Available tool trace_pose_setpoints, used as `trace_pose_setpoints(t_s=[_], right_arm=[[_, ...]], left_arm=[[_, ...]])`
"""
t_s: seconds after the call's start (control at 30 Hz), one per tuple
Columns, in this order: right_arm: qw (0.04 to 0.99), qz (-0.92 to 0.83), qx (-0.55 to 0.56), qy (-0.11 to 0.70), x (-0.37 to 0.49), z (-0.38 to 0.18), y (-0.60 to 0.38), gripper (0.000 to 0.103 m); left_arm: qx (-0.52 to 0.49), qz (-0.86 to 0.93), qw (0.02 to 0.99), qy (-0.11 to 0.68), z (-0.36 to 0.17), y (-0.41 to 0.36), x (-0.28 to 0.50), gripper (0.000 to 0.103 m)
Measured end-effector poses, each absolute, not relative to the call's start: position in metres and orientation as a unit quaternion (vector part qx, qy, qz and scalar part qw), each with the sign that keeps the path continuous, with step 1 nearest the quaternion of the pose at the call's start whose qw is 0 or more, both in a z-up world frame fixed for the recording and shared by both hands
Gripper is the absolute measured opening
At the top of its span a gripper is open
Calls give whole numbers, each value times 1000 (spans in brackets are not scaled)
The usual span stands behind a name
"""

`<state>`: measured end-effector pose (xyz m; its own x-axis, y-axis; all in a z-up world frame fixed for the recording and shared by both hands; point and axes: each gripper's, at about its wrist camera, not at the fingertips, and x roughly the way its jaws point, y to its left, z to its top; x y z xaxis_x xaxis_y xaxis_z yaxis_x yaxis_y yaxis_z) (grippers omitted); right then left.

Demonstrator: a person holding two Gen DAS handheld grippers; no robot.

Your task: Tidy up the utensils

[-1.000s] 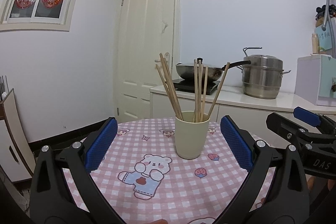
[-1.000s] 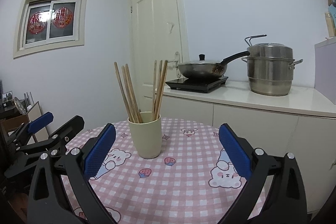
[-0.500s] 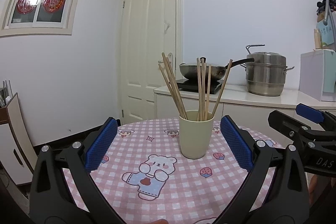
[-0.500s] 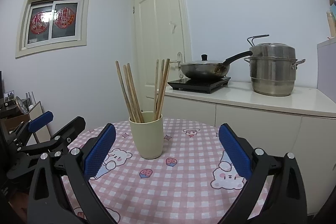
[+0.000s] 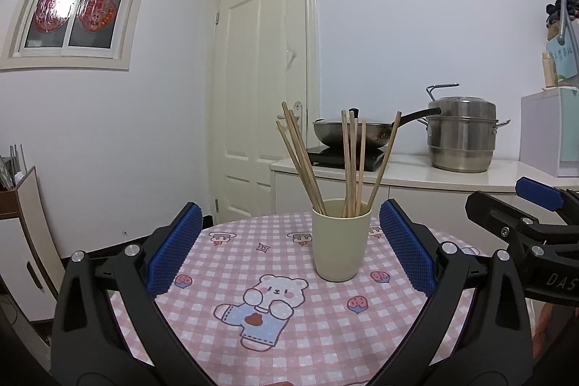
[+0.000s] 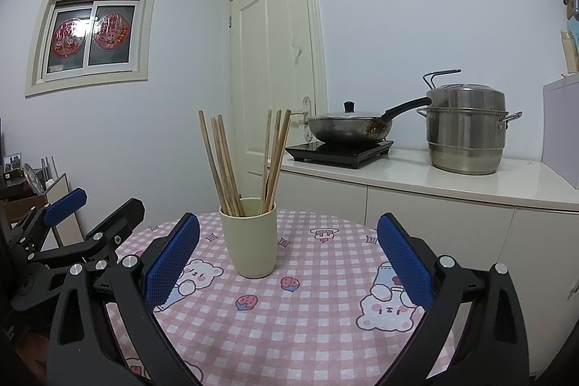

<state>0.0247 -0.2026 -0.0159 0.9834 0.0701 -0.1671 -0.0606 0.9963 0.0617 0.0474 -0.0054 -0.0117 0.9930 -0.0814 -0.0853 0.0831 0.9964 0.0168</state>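
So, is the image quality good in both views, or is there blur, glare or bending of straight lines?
Left wrist view: sharp, evenly lit; fisheye bows the door and window; dark corners. Right wrist view: equally sharp, soft light, faint sheen on the steel pot, counter edge curved. No motion blur on the chopsticks in either.

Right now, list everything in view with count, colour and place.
cup: one, beige, upright on the table
chopsticks: several, wooden, standing in the cup
tablecloth: one, pink check with bears, over the table
wok: one, dark, on the cooktop
cooktop: one, black, on the counter
steamer pot: one, steel, on the counter
door: one, cream, behind the table
window: one, red decals, left wall
left gripper: open, empty
right gripper: open, empty
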Motion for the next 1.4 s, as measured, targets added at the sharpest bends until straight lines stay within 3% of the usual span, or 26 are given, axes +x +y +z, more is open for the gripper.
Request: trace_pose_setpoints(t_s=[1.4], right_arm=[[996, 26, 23, 78, 24, -16, -200, 95]], left_arm=[[18, -43, 998, 35, -10, -5, 47, 97]])
